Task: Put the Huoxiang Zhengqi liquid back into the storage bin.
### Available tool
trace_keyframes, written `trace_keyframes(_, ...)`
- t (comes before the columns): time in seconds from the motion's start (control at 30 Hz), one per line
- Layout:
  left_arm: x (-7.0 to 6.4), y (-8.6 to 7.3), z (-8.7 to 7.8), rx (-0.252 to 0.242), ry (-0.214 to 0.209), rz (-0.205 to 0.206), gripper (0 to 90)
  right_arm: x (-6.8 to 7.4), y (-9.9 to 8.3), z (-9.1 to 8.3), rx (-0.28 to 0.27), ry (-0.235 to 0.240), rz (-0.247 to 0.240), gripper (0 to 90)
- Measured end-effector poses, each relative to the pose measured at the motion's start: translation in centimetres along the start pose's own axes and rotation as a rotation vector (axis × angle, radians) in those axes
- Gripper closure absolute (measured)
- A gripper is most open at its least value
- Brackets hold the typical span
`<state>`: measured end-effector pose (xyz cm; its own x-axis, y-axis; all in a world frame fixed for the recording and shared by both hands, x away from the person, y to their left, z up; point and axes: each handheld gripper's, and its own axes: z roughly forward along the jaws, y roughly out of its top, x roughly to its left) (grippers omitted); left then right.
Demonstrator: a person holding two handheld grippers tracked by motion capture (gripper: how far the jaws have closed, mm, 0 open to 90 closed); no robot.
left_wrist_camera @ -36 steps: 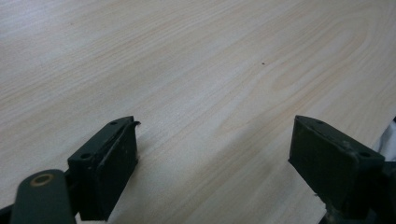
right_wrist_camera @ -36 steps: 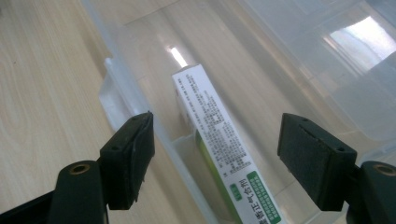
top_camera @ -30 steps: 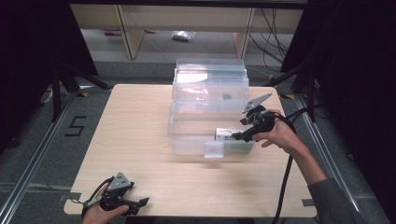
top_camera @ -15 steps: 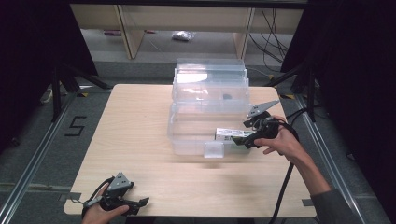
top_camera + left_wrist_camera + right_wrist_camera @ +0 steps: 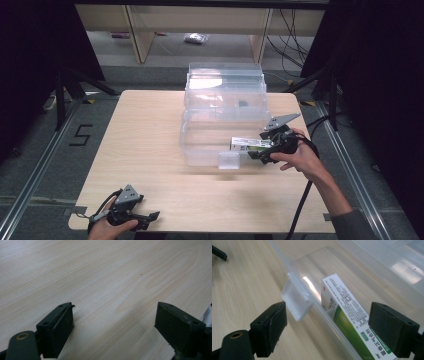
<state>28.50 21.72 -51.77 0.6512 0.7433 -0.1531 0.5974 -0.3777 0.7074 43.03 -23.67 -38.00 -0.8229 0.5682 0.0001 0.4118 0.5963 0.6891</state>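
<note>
The right gripper [image 5: 264,150] has slid nearer, jaws spread around the carton [image 5: 347,315] (green-and-white), which lies inside the clear bin [image 5: 200,145]. Left gripper [image 5: 142,216] rests spread on the table [image 5: 140,130].

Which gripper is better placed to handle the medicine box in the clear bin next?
Right. The right gripper is open beside the medicine box in the clear bin; the left gripper rests far off.

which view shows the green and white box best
The right gripper view: the green and white box lies close up inside the clear bin, its print visible between open jaws. The high view shows it small beside the right gripper.
</note>
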Motion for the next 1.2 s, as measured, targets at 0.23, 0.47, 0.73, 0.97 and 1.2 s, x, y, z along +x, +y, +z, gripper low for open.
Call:
trace_keyframes(0.23, 0.0, 0.0, -0.1, 0.007, 0.0, 0.008, 14.9, 0.8, -0.3, -0.2, -0.027, 0.002, 0.012, 16.3)
trace_keyframes(0.47, 0.0, 0.0, 0.0, -0.007, -0.001, -0.001, 14.9, 1.5, -0.8, -0.5, -0.052, 0.006, 0.002, 16.3)
trace_keyframes(0.73, 0.0, 0.0, 0.0, 0.005, 0.006, 0.006, 14.9, 2.1, -1.6, -0.9, -0.069, 0.02, 0.016, 16.2)
trace_keyframes(0.97, 0.0, 0.0, -0.1, 0.006, 0.001, 0.009, 14.9, 2.2, -2.0, -1.0, -0.096, -0.001, 0.019, 16.4)
trace_keyframes(1.2, 0.1, 0.0, 0.0, 0.01, 0.012, 0.012, 14.9, 2.8, -2.6, -0.7, -0.106, -0.003, 0.031, 17.3)
